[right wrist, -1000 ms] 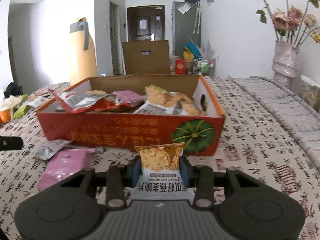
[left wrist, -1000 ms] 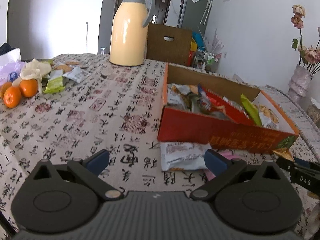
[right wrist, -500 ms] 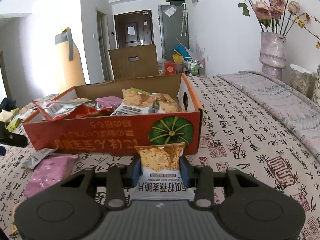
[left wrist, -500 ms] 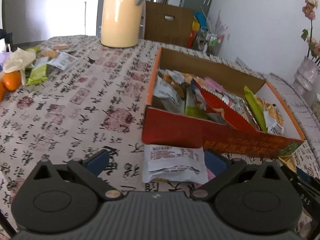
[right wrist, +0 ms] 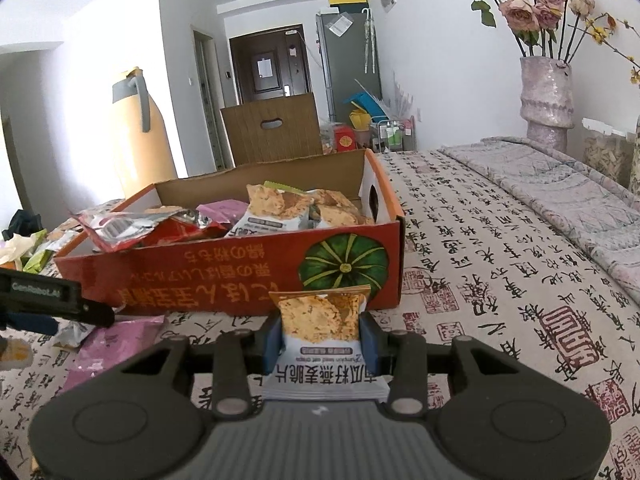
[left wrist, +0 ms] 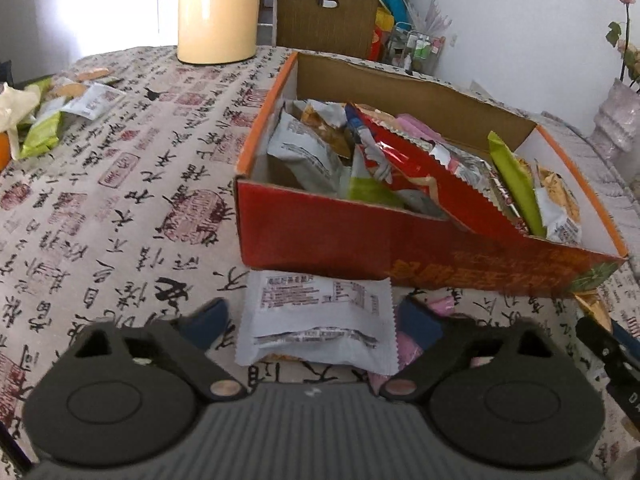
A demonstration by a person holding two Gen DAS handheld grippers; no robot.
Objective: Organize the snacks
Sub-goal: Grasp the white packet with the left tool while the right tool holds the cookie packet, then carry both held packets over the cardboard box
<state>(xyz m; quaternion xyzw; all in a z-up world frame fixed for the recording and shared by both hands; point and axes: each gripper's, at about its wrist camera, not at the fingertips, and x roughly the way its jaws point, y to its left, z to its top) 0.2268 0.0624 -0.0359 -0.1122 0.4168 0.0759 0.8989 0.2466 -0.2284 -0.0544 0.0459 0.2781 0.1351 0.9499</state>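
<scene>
An orange-red cardboard box (left wrist: 360, 240) full of snack packets stands on the table; it also shows in the right wrist view (right wrist: 224, 276). My left gripper (left wrist: 316, 320) is open, its fingers either side of a grey-white snack packet (left wrist: 320, 320) lying in front of the box. A pink packet (left wrist: 440, 308) lies partly under it, also seen in the right wrist view (right wrist: 116, 340). My right gripper (right wrist: 320, 334) is shut on a white crisp packet (right wrist: 320, 336) and holds it in front of the box's right end.
A yellow thermos jug (left wrist: 216, 12) stands at the table's far side. More packets and wrappers (left wrist: 60, 108) lie at the far left. A vase of flowers (right wrist: 546, 96) stands at the right. A brown chair back (left wrist: 326, 20) is behind the table.
My left gripper has moved forward and down, so the grey-white packet now lies between its open fingers. My right gripper has risen slightly with its packet, still shut.
</scene>
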